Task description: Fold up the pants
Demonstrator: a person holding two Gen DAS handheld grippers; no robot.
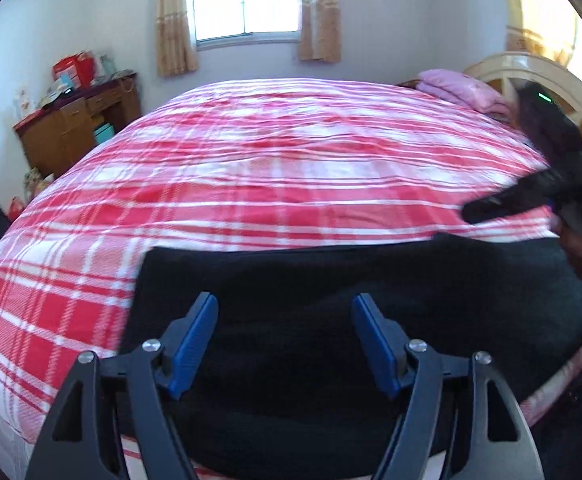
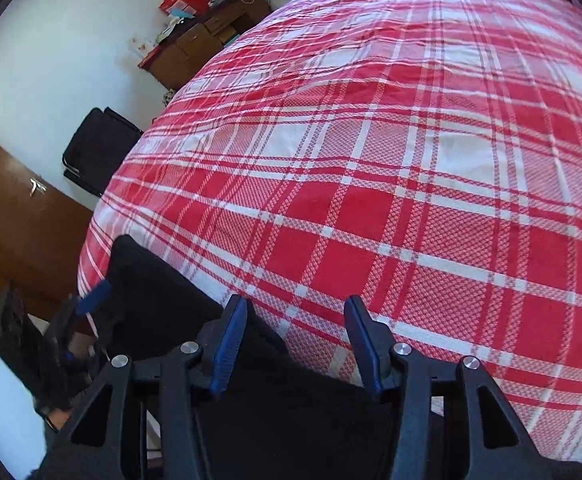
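The black pants (image 1: 331, 280) lie flat along the near edge of the bed (image 1: 251, 168), filling the lower middle of the left view. The left claw (image 1: 285, 312) hangs over them, spread, nothing between its blue pads. The right claw (image 2: 295, 314) is spread too, over the pants' edge at lower centre, pinching nothing. A desk (image 1: 71, 128) stands upper left.

Home bedroom. Evidence: large bed (image 1: 275, 168) under a red-and-white plaid sheet; cream headboard (image 1: 539, 84); folded pink bedding (image 1: 463, 88) at the head end. Window (image 1: 247, 0) with 2 beige curtains (image 1: 173, 20). Wooden desk (image 1: 75, 128) against the white wall, top cluttered with boxes. Brown door (image 2: 15, 236) with a red ornament.
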